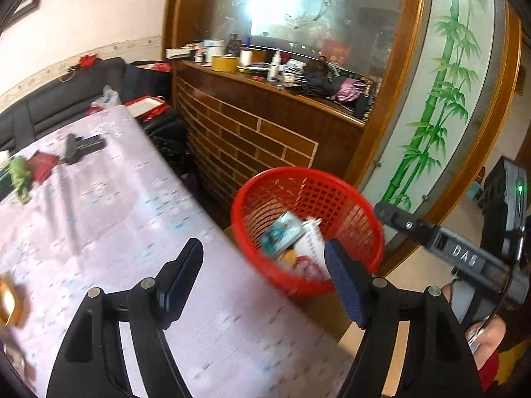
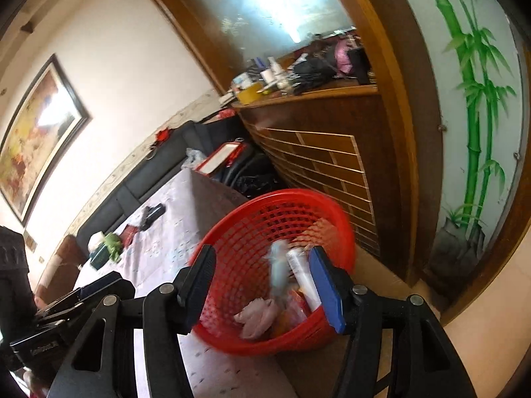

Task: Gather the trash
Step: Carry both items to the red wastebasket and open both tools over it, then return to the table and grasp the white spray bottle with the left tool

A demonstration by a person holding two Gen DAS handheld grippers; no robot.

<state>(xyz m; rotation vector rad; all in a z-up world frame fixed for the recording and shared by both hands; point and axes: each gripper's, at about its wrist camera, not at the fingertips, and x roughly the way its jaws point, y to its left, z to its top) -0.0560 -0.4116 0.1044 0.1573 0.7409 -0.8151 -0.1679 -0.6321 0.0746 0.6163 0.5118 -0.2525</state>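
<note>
Both my grippers are spread wide with nothing between the fingers: left gripper [image 1: 264, 282] hangs over the near right edge of the table [image 1: 109, 219], right gripper [image 2: 262, 285] sits right above the red mesh basket [image 2: 335, 219]. The basket stands just off the table's right edge and already holds trash: a blue-white packet [image 1: 282, 232], a white tube or rolled paper [image 2: 303, 275], a crumpled pinkish tissue [image 2: 257, 316]. My read: a drop step is about over and the next pick is on the table. Candidates sit at the far left end: a green crumpled item [image 1: 20, 174] and a red flat packet [image 1: 43, 164], near each other. The black object [image 1: 83, 147] beyond them looks like a device, probably not trash. To do it well: lift the right gripper straight up before swinging left, so the fingers don't catch the basket rim. Open room is mid-table, where the cloth is bare. Tight spots: the wooden cabinet [image 1: 265, 126] close behind the basket, and my two grippers sit near each other, so move one at a time. Both views are blurry, so small scraps could be missed.
</note>
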